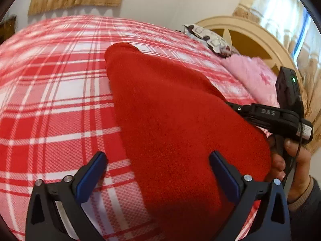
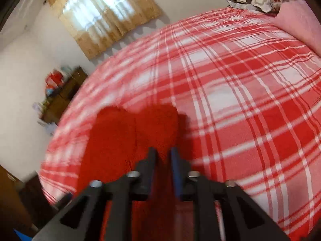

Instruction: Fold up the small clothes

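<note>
Right hand-held gripper (image 2: 163, 154) slightly parted over red garment (image 2: 128, 140) on plaid bedspread (image 2: 240, 100).

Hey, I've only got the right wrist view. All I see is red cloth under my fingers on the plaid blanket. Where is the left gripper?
Observer: The left gripper is wide open, holding nothing, at the near end of the red cloth.
Operator: Is it centred on the cloth?
Observer: No. One finger shows against the cloth, the other against the plaid blanket.
Operator: How does the cloth lie from there?
Observer: It stretches away from that gripper as one long strip, ending in a rounded far end.
</note>
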Available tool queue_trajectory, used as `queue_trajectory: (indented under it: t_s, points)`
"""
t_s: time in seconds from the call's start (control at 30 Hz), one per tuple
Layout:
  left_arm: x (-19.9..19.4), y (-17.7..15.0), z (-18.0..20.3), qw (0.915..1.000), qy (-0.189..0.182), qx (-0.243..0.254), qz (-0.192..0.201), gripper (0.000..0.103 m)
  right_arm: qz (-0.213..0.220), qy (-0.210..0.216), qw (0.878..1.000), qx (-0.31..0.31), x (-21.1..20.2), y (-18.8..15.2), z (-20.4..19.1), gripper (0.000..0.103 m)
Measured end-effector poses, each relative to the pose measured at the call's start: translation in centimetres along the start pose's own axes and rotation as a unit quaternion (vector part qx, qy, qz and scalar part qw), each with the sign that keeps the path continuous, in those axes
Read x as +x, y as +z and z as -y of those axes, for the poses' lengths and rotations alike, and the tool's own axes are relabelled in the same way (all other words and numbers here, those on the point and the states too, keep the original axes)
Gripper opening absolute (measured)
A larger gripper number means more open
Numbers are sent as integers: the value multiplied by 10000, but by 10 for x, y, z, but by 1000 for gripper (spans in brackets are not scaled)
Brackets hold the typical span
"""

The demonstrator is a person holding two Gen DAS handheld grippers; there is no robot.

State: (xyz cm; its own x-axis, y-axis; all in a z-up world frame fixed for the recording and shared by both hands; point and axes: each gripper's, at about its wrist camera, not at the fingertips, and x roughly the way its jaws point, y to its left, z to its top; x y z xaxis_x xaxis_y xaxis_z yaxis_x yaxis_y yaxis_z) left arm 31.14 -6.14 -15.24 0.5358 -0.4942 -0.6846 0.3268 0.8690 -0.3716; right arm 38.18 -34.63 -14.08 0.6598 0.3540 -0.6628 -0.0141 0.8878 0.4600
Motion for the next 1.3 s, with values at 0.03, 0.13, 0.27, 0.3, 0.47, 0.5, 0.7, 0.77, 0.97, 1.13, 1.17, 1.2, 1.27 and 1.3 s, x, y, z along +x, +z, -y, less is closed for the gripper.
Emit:
queue_trajectory:
  t_s: [0.03, 0.13, 0.27, 0.3, 0.47, 0.5, 0.7, 0.77, 0.97, 1.13, 1.17, 1.2, 1.27, 1.3]
  points:
    - [0, -1, -1, 10000, -14, -4, 12, 103, 28, 51, 9999, 101, 3, 7, 1, 49]
    - [-2, -2, 0, 10000, -16, 15, 68, 103, -199, 200, 9993, 265, 25, 22, 0, 50]
    - [-11, -6, -6, 9995, -180, -130, 207, 103, -446, -252, 9986, 98, 44, 18, -3, 9]
    - [-12, -7, -8, 9992, -234, -194, 249, 103, -396, -294, 9988, 58, 43, 15, -1, 9]
    - [-6, -6, -2, 9998, -86, -121, 124, 103, -377, -206, 9990, 116, 37, 11, 8, 12]
    - [-4, -6, 4, 10000, 0, 0, 85, 103, -392, -82, 9992, 75, 32, 11, 5, 15]
    - [-5, -5, -2, 9998, -174, -99, 91, 103, -271, 369, 9989, 72, 10, 8, 8, 60]
    - [-5, -6, 1, 9999, -120, -34, 111, 103, -364, 305, 9988, 77, 15, 5, 12, 60]
    - [-2, -7, 5, 9998, -169, 131, 1, 103, -613, 669, 9952, 369, 36, 0, 29, 60]
    - [-1, -6, 5, 9996, -206, 172, -5, 103, -586, 989, 9917, 576, 46, 2, 38, 60]
    - [-1, -6, 5, 9996, -207, 180, -5, 103, -592, 1000, 9916, 565, 48, 3, 37, 60]
    - [-1, -6, 6, 9996, -207, 187, -7, 103, -591, 1014, 9916, 548, 49, 4, 37, 60]
    - [0, -6, 7, 9995, -206, 218, -16, 103, -599, 1065, 9909, 561, 53, 6, 37, 60]
    - [1, -6, 8, 9995, -199, 230, -25, 103, -594, 1097, 9905, 581, 56, 7, 36, 60]
